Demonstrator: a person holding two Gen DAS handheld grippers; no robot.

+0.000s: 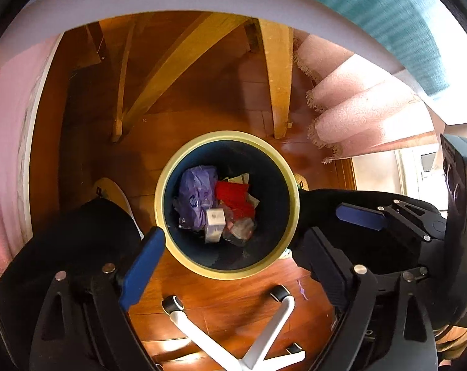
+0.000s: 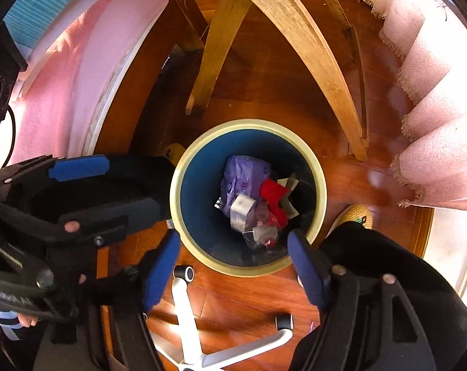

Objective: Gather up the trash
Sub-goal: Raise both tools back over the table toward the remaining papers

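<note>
Under us lies a wooden floor (image 1: 233, 105), and on it stands a round waste bin (image 1: 168, 167) with a pale yellow rim and dark blue inside. We hold both tools almost straight down over it, which we take to be the place for letting trash fall in.

The trash already lies at the bin's bottom: a purple plastic bag (image 1: 196, 194), a red wrapper (image 1: 233, 198), a small white carton (image 1: 214, 222) and a clear crumpled wrapper (image 2: 261, 228).

Our left gripper (image 1: 233, 262) has its blue pads spread wide with nothing between them, only the bin's near rim showing through the gap. Our right gripper (image 2: 233, 266) stands spread too, and empty. We judge this load delivered.

Around the bin: a wooden chair's curved legs (image 1: 276, 83) stand beyond it, a pink fringed curtain (image 1: 357, 108) hangs to the right, and a white swivel-chair base (image 1: 258, 340) with black castors sits just beside the near rim. A yellow slipper (image 2: 357, 213) shows close by the bin. The castor base and the chair legs crowd the way out for us.
</note>
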